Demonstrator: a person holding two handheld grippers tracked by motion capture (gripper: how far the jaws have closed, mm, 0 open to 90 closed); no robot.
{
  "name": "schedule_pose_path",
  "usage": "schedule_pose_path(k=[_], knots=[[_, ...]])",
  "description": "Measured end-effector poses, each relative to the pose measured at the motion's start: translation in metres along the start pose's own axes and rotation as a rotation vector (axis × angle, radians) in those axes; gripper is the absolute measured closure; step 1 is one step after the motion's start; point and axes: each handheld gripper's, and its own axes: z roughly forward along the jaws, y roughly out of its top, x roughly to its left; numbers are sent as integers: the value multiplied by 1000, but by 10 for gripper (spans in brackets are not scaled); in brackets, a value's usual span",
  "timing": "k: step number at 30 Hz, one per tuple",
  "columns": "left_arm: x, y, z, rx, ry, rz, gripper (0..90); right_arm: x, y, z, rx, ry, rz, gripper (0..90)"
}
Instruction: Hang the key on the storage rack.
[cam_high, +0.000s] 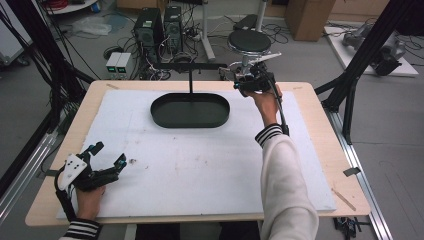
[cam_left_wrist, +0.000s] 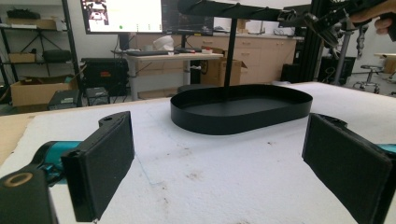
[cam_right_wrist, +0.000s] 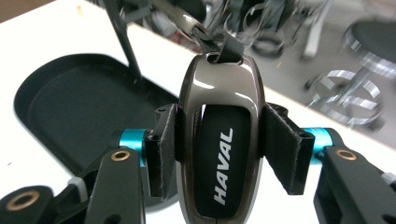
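Black oval tray (cam_high: 190, 111) sits on the white sheet (cam_high: 200, 165) covering the table (cam_high: 320, 100), a thin post with a crossbar (cam_high: 192, 66) rising at its far side. Right gripper (cam_high: 248, 80) is raised past the tray's far-right end, fingers (cam_right_wrist: 280, 144) clamped on a glossy key fob (cam_right_wrist: 223, 140) (lettered HAVAL), whose strap loop hangs at the crossbar's end. Left gripper (cam_high: 107, 155) rests low on the sheet, well toward the near-left corner from the tray, fingers (cam_left_wrist: 100, 163) spread wide with nothing between them.
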Motion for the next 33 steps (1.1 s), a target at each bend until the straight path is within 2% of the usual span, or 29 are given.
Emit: schedule_pose_path(k=[5,8,11,13,17,21,22,23,24,25,27,28,30,31,33], knots=[[0,0,0,0,0,1,96,1,-4,7,11,3,-4,478],[0,0,0,0,0,0,96,0,-7,12,17,15,12,478],[0,0,0,0,0,1,96,1,-16,17,-21,21,4,478],[0,0,0,-1,0,2,96,-1,-21,21,-12,53,42,478],[0,0,0,0,0,1,96,3,-20,26,2,42,20,477],[0,0,0,-1,0,1,96,3,-22,29,3,63,39,468],[0,0,0,0,0,1,96,3,-22,30,8,67,32,448],[0,0,0,0,0,1,96,4,-22,29,10,78,39,306],[0,0,0,0,1,0,96,4,-22,29,10,78,39,306],[0,0,0,1,0,0,96,5,-21,28,8,90,47,248],[0,0,0,0,0,1,96,9,-20,23,12,69,66,52],[0,0,0,-1,-1,3,96,12,-20,20,6,62,79,5],[0,0,0,-1,-1,6,96,15,-18,10,-37,84,78,3],[0,0,0,-2,0,6,96,18,-16,4,-55,80,66,3],[0,0,0,-1,0,8,96,23,-15,-10,-125,79,22,4]])
